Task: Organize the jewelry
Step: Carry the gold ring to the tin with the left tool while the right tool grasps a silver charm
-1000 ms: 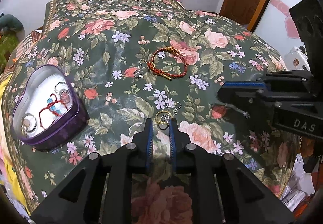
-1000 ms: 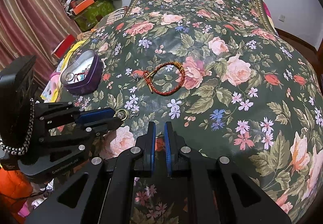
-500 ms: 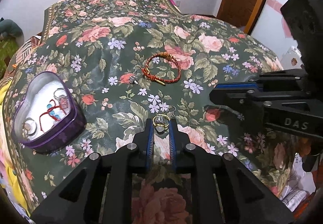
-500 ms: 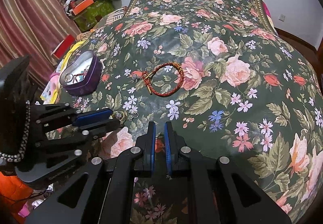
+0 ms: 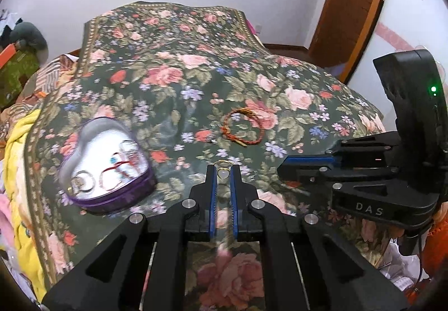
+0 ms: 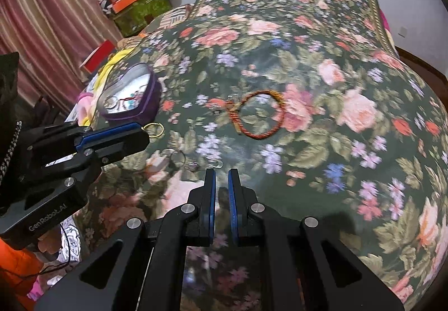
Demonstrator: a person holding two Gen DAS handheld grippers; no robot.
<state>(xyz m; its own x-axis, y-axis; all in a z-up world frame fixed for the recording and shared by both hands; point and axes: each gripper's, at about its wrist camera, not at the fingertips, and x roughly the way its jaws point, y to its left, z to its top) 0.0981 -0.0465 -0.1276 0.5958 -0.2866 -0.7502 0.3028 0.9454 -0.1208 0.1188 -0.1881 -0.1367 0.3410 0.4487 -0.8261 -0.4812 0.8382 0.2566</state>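
Observation:
My left gripper [image 5: 223, 168] is shut on a gold ring with a pale heart stone [image 5: 223, 173] and holds it lifted off the floral bedspread. From the right wrist view the ring [image 6: 154, 130] sticks out of the left gripper [image 6: 143, 134]. An open purple heart-shaped tin [image 5: 84, 199] with jewelry inside lies to the left, seen as the tin [image 6: 149, 98] from the right. A red-orange braided bracelet [image 5: 242, 129] lies farther back, the same bracelet [image 6: 259, 116] in the right view. My right gripper [image 6: 221, 174] hovers low, shut with nothing in it.
Small earrings [image 6: 196, 165] lie on the bedspread [image 6: 322, 143] just ahead of my right gripper. Yellow cloth [image 5: 19, 159] and clutter border the bed's left side. A wooden door [image 5: 355, 2] stands at the far right.
The left gripper has risen off the bedspread with the ring pinched in it and tilted upward. The right gripper has hardly moved.

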